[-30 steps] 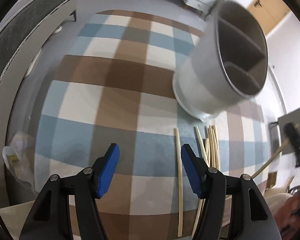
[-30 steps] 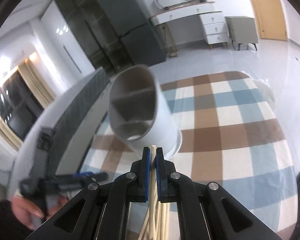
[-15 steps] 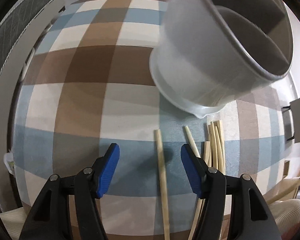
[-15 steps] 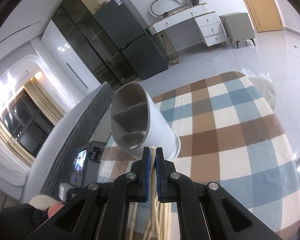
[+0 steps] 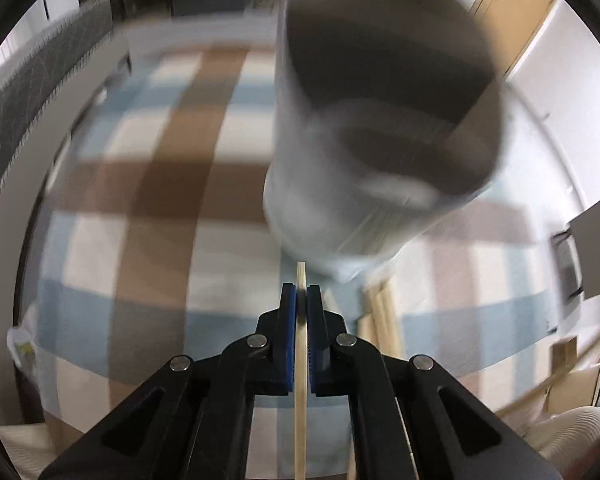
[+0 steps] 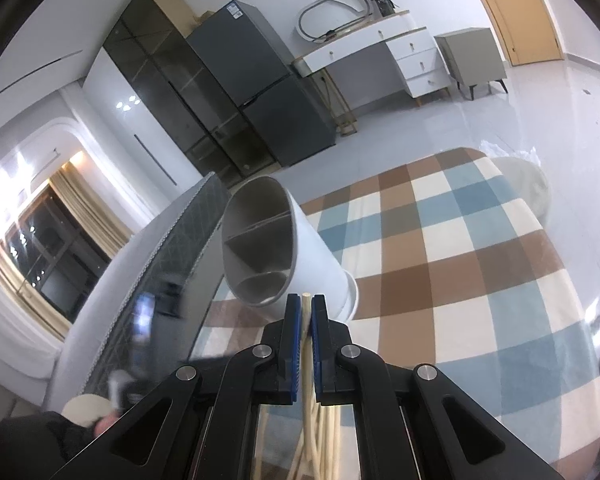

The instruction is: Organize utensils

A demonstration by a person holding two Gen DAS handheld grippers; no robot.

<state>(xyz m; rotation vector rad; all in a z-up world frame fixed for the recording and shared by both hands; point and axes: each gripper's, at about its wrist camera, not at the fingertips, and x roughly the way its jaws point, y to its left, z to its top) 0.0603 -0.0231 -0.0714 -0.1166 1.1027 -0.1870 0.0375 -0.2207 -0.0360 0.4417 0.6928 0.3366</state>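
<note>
Both black two-finger tongs with blue pads are pinched narrow, each on a chopstick. At the bottom centre of the left wrist view, the left gripper (image 5: 301,294) clamps one pale wooden chopstick (image 5: 301,364), whose tip pokes just past the pads. Above it, filling the upper right of the frame, looms the blurred white cylindrical utensil holder with grey divided compartments (image 5: 380,120). More loose chopsticks (image 5: 384,320) lie on the blue, brown and cream checked cloth (image 5: 140,200) right of the pads.

At the bottom centre of the right wrist view, the right gripper (image 6: 306,304) grips another pale chopstick (image 6: 307,344); the holder (image 6: 284,248) stands just beyond its tip, left of centre. A bundle of pale chopsticks (image 6: 320,440) shows below the fingers.
</note>
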